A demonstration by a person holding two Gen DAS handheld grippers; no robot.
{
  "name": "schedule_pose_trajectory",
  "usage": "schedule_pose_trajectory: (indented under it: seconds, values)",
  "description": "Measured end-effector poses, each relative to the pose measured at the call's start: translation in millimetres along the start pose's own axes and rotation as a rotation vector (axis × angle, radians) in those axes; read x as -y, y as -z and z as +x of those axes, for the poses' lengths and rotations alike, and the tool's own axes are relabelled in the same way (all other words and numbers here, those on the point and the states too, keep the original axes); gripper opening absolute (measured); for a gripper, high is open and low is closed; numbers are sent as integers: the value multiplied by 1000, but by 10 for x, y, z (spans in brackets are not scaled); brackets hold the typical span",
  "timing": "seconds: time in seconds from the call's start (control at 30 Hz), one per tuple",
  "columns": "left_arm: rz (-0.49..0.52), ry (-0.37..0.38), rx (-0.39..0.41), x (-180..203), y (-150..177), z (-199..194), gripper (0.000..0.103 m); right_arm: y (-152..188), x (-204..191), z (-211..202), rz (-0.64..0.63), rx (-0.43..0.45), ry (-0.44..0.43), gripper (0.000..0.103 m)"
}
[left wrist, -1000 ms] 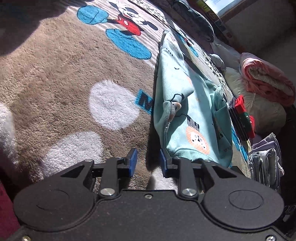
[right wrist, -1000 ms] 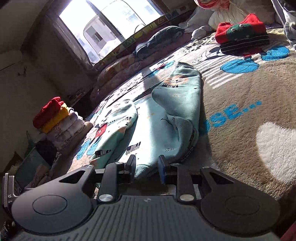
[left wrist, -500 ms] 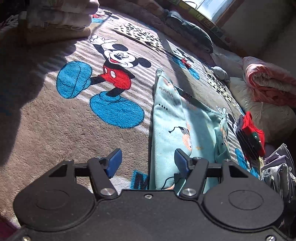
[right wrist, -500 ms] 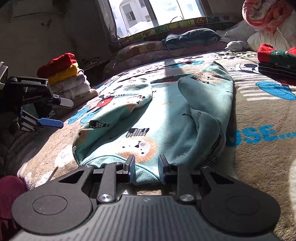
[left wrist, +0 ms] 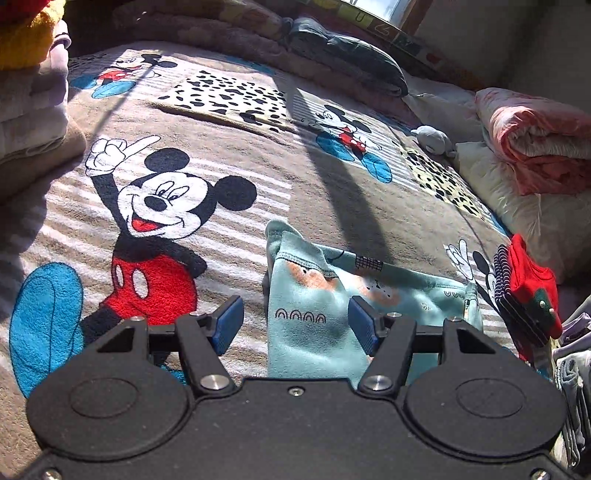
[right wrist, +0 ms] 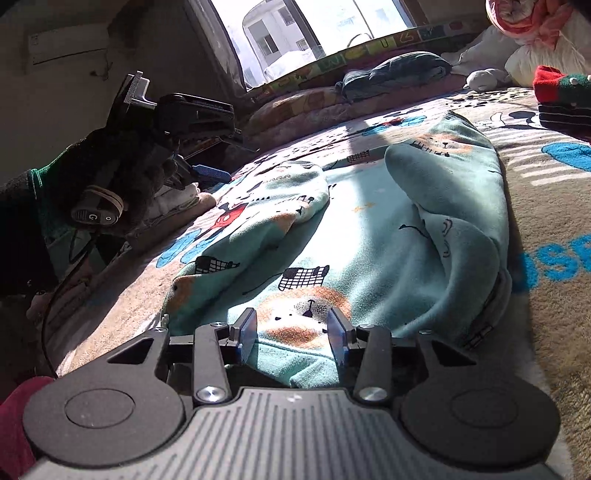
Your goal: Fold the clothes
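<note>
A light teal child's sweatshirt (right wrist: 388, 229) with bear prints lies flat on the Mickey Mouse blanket (left wrist: 155, 206), both sleeves folded inward. My right gripper (right wrist: 292, 332) is open over the near edge, with the bear print between its blue pads and nothing clamped. My left gripper (left wrist: 295, 325) is open wide above one end of the sweatshirt (left wrist: 314, 314); the cloth lies below and ahead of its fingers. In the right wrist view a gloved hand (right wrist: 110, 173) holds the left gripper (right wrist: 207, 171) raised above the left side of the bed.
A stack of folded clothes (left wrist: 29, 92) stands at the left of the bed. A folded red and green garment on dark striped ones (left wrist: 528, 295) sits on the right. A rolled pink quilt (left wrist: 535, 147), a dark bundle (left wrist: 343, 51) and a window (right wrist: 295, 33) lie beyond.
My left gripper opened wide, rose and swung up along the sweatshirt's edge to its other end. My right gripper stayed at the near edge and opened wider.
</note>
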State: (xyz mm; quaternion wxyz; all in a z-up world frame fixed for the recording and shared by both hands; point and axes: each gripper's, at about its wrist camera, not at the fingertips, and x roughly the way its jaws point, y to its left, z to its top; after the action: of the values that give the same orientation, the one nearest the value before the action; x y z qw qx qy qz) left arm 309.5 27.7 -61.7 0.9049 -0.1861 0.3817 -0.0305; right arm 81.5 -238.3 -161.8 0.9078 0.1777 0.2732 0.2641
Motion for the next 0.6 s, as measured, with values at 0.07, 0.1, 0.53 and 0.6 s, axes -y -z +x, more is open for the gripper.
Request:
schedule_pose_trajectory:
  seconds: [0.07,0.1,0.53,0.6]
  values:
    - [-26,15,-19,-45,-79,133,62,7,17,4,24,5,-15,50]
    - [-37,18,-34,-60,-112,203,62,11,16,8,30,8,-18,52]
    - [18,-44,-83,7,-227,611,32,25,-22,20,18,23,-20,59]
    - [36,-56,-82,36,-216,612,8,24,-20,22,18,23,-20,59]
